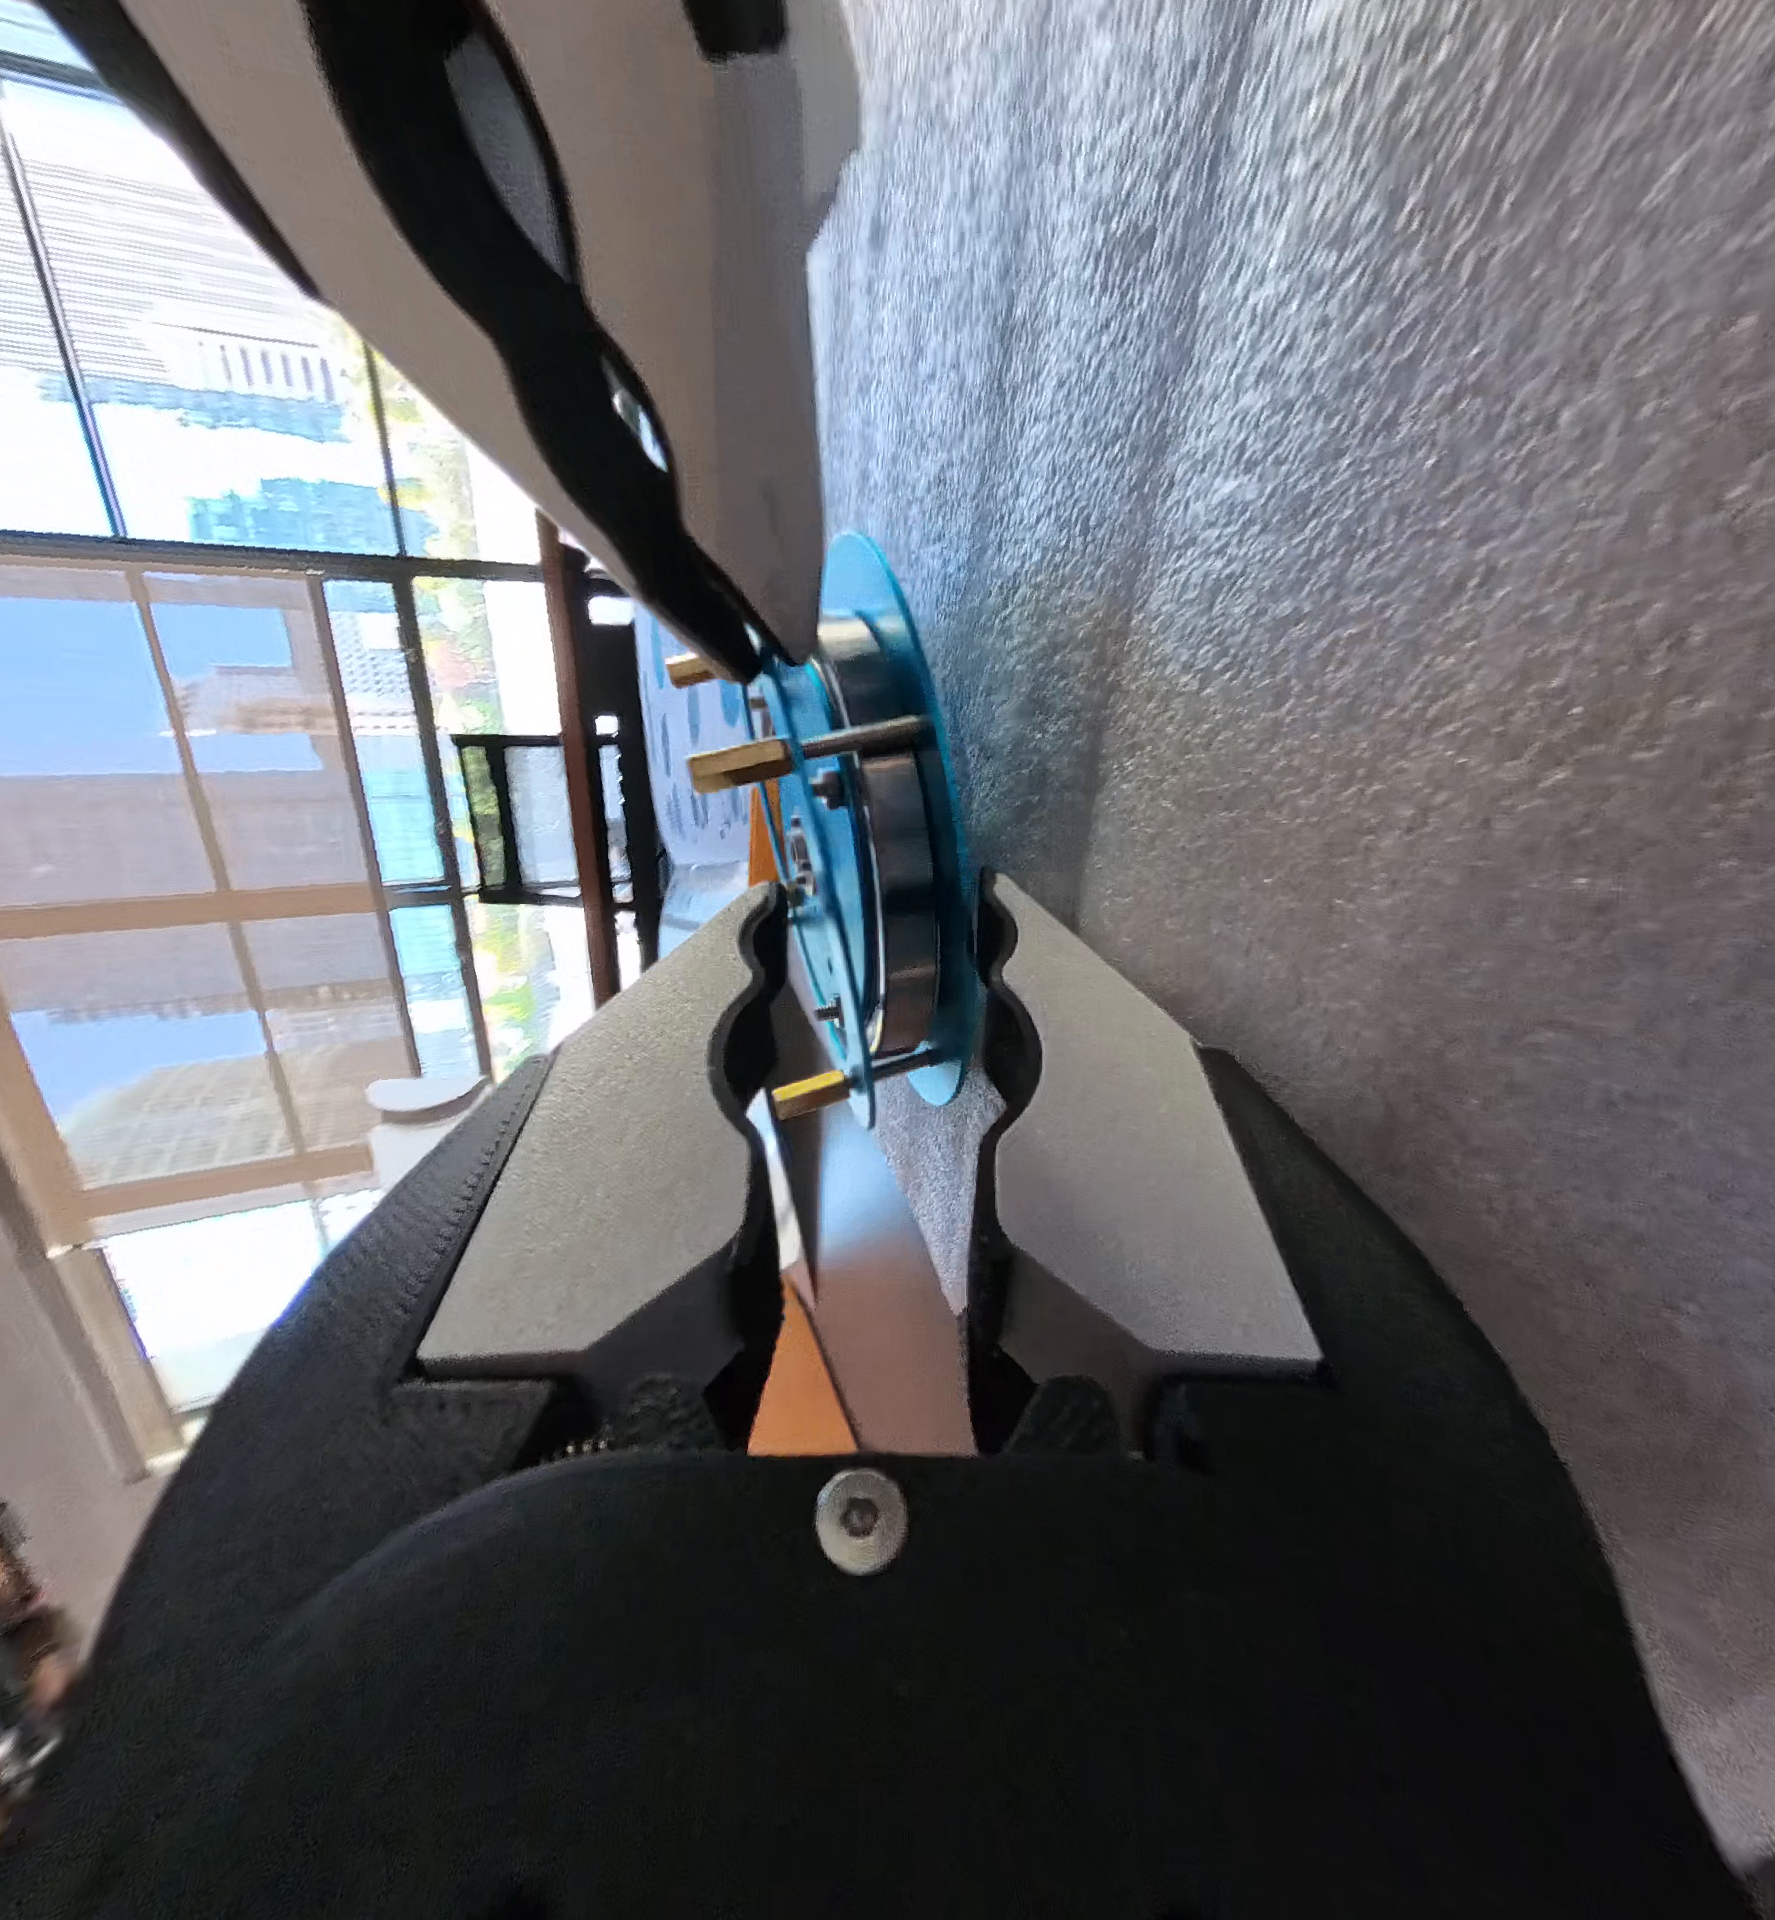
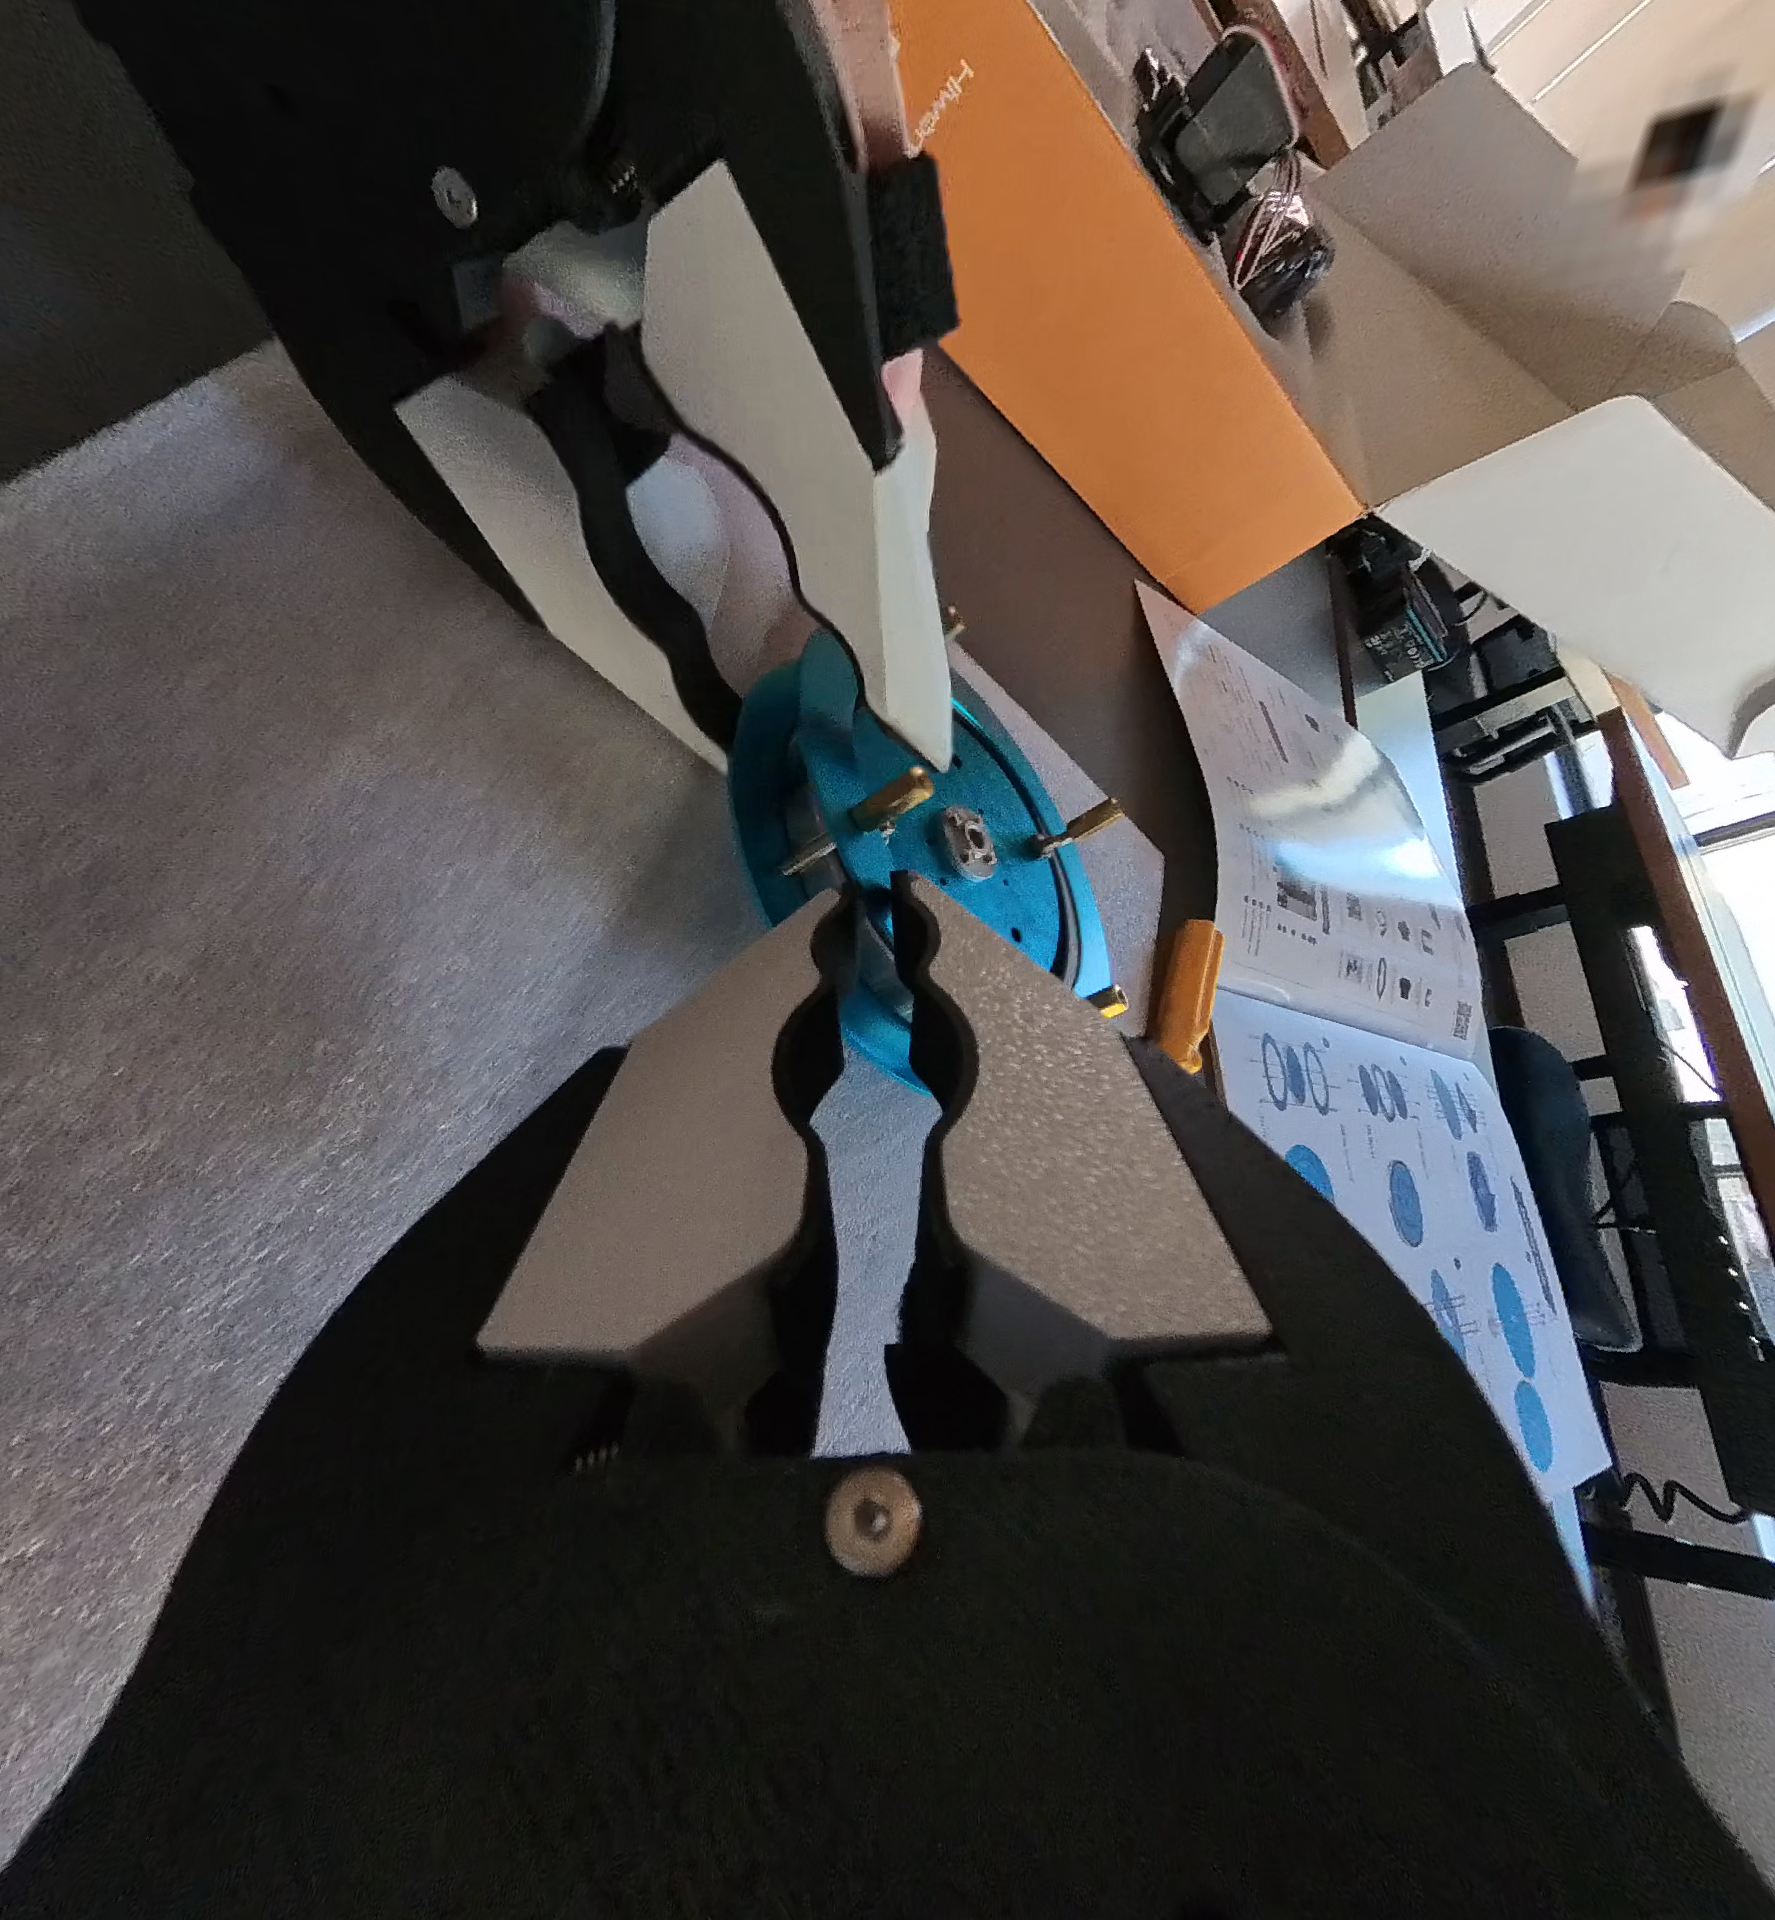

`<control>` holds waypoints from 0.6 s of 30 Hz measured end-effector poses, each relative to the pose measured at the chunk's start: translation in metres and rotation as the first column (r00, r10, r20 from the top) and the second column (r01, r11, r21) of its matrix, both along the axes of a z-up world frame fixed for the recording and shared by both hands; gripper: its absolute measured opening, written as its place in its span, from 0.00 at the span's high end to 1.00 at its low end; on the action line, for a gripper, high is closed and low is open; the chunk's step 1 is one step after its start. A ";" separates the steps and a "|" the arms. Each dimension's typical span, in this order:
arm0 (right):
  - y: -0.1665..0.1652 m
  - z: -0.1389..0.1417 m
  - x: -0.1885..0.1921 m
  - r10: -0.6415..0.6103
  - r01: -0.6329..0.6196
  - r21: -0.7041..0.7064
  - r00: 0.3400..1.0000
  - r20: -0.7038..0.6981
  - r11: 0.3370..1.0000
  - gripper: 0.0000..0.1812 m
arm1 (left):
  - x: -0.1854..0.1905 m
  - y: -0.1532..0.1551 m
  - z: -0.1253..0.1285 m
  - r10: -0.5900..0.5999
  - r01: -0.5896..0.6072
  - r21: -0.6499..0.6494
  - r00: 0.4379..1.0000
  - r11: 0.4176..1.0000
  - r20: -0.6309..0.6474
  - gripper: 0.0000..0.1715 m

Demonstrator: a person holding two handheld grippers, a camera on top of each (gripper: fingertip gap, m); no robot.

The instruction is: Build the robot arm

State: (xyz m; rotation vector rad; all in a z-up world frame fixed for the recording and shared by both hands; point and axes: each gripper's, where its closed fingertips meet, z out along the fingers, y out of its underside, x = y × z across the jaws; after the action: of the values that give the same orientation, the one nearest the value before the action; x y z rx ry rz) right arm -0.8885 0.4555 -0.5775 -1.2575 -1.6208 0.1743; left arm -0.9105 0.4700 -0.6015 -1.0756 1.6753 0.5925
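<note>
A blue disc assembly (image 1: 821, 831) lies on a grey foam mat (image 1: 1382, 727). It is two blue discs with a dark ring (image 1: 909, 831) between them and brass standoffs (image 1: 732, 769) sticking out. My left gripper (image 1: 883, 904) straddles the stack, one finger on the upper disc and one at the lower disc by the mat, clamped on it. In the right wrist view the assembly (image 2: 1008, 883) shows its upper face with a metal hub (image 2: 966, 831). My right gripper (image 2: 872, 894) is nearly closed on the near rim of the upper disc. The left gripper (image 2: 821, 743) comes in from above there. The right gripper (image 1: 779, 649) shows at the upper disc's far rim.
The foam mat (image 2: 239, 831) covers the table to the left. An orange box (image 2: 1101, 312) with white cardboard flaps (image 2: 1589, 540) stands behind the assembly. Printed instruction sheets (image 2: 1319, 831) and a small orange tool (image 2: 1189, 987) lie to the right. Large windows (image 1: 187, 727) lie beyond the table. The gap from one gripper's tips to the other's is roughly 4 cm.
</note>
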 end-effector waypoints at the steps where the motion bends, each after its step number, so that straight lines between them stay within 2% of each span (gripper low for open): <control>1: 0.001 0.001 -0.001 0.001 -0.001 -0.008 1.000 -0.008 1.000 0.98 | -0.001 0.004 0.000 0.012 -0.012 0.029 1.000 0.999 -0.009 0.81; 5: 0.006 0.001 -0.002 -0.006 0.006 -0.041 1.000 -0.013 0.999 0.98 | -0.002 0.009 -0.003 0.041 -0.040 0.058 0.999 0.998 -0.011 0.86; 8: 0.007 0.003 -0.004 0.000 -0.002 -0.057 0.999 -0.033 0.998 0.96 | -0.004 0.012 0.000 0.063 -0.063 -0.014 0.997 0.998 0.040 0.89; 12: 0.009 0.003 0.004 0.043 -0.051 -0.104 0.996 -0.080 0.993 0.74 | -0.008 0.016 0.010 0.064 -0.063 -0.024 0.996 0.998 0.059 0.92; 14: 0.018 -0.002 0.009 0.023 -0.031 -0.118 0.997 -0.071 0.993 0.63 | -0.008 0.017 0.014 0.070 -0.066 -0.053 0.994 0.996 0.081 0.92; 16: 0.029 -0.004 0.009 -0.005 0.004 -0.024 0.999 -0.043 1.000 0.65 | -0.008 0.018 0.016 0.073 -0.066 -0.079 0.993 0.995 0.091 0.92; 18: 0.039 -0.004 0.004 -0.019 0.017 0.129 1.000 0.010 0.991 0.68 | -0.007 0.018 0.018 0.069 -0.060 -0.098 0.993 0.993 0.093 0.93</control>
State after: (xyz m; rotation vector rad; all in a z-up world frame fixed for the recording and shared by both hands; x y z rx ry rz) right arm -0.8845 0.4949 -0.5817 -1.1755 -1.6039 0.0497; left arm -0.9173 0.4883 -0.5830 -1.2123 1.6030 0.4987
